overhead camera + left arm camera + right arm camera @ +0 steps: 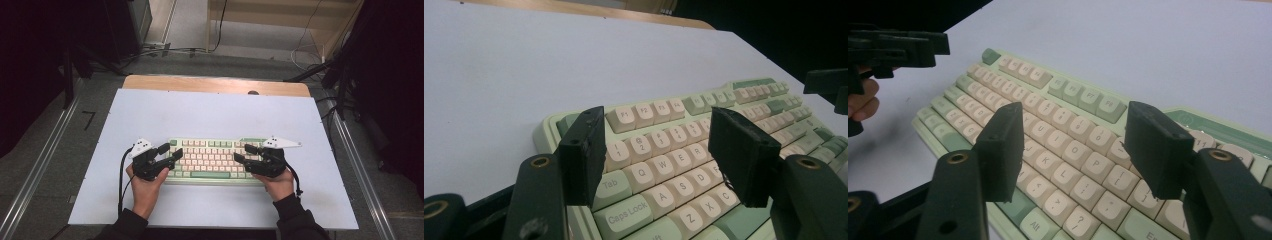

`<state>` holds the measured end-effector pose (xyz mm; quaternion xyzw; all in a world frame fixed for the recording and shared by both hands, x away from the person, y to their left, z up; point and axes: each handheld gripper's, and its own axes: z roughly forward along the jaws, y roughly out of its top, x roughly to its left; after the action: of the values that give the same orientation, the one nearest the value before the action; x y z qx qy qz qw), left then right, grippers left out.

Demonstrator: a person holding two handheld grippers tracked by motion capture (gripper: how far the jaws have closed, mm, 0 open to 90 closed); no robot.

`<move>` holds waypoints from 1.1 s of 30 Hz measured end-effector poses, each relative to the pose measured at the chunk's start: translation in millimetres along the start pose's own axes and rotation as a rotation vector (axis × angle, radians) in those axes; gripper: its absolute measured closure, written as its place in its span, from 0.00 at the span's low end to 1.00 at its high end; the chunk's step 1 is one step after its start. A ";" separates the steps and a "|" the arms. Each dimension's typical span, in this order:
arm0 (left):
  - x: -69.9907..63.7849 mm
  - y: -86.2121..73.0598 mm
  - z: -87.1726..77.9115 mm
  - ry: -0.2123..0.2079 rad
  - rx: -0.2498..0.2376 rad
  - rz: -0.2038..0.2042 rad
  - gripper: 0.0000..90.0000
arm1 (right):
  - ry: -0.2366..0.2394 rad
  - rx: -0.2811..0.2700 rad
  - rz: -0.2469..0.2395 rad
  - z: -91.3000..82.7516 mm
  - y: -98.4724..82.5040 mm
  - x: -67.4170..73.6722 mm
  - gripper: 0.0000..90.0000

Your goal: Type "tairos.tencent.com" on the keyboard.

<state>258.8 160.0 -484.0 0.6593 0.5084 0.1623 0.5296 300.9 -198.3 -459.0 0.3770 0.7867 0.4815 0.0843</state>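
While the pale green keyboard with cream keycaps (212,159) lies on the white bench (210,115), the left hand-held gripper (170,152) and right hand-held gripper (245,153) hover released over its ends.

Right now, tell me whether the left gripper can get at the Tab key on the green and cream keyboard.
Probably yes: the left gripper hangs open just above the keyboard, and the Tab key lies uncovered beside its near jaw.

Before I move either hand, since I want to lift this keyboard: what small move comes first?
Probably spread both hands outward to the keyboard's short ends. The left tool and right tool hang open over the keys, not around its edges.
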 end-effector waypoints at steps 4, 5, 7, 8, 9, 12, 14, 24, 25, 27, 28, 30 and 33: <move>-0.3 -0.1 -0.2 -0.003 -0.004 0.001 0.45 | 0.033 0.020 -0.029 1.8 -0.9 5.0 0.61; -0.3 0.0 -0.2 -0.004 -0.006 0.000 0.45 | 0.037 0.021 -0.045 2.6 -1.4 6.8 0.68; -0.2 -0.1 -0.2 -0.004 -0.004 0.002 0.45 | 0.045 0.028 -0.070 3.8 -2.0 11.3 0.84; -0.2 -0.1 -0.2 -0.004 -0.004 0.003 0.45 | 0.042 0.029 -0.081 3.9 -2.1 13.8 0.91; -0.3 -0.2 -0.1 -0.003 -0.003 0.004 0.45 | 0.040 0.024 -0.091 3.9 -2.2 15.4 0.96; -0.6 -0.4 0.5 -0.003 -0.001 0.011 0.44 | 0.052 0.022 -0.111 5.2 -2.1 20.2 0.98; -0.9 -0.5 1.0 -0.001 0.000 0.013 0.44 | 0.061 0.036 -0.112 8.3 -3.1 22.6 0.98; -1.4 -0.7 1.7 0.008 0.002 0.015 0.41 | 0.052 0.119 -0.149 33.7 -10.6 32.1 0.98; -1.4 -0.7 1.8 0.008 0.003 0.014 0.41 | 0.050 0.127 -0.157 35.7 -11.1 32.9 0.97; -1.5 -0.8 1.7 0.008 0.003 0.016 0.41 | 0.045 0.145 -0.162 38.9 -12.3 33.6 0.97; -1.5 -0.8 1.7 0.007 0.003 0.015 0.41 | 0.043 0.152 -0.163 40.0 -12.7 33.4 0.97; -1.4 -0.8 1.7 0.007 0.005 0.015 0.41 | 0.040 0.164 -0.164 42.1 -13.7 33.2 0.97; -1.3 -0.8 1.9 0.007 0.006 0.014 0.41 | 0.043 0.168 -0.164 43.4 -14.3 34.3 0.97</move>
<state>259.3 157.8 -485.0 0.6637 0.5060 0.1667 0.5250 291.0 -148.6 -485.5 0.3066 0.8542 0.4134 0.0744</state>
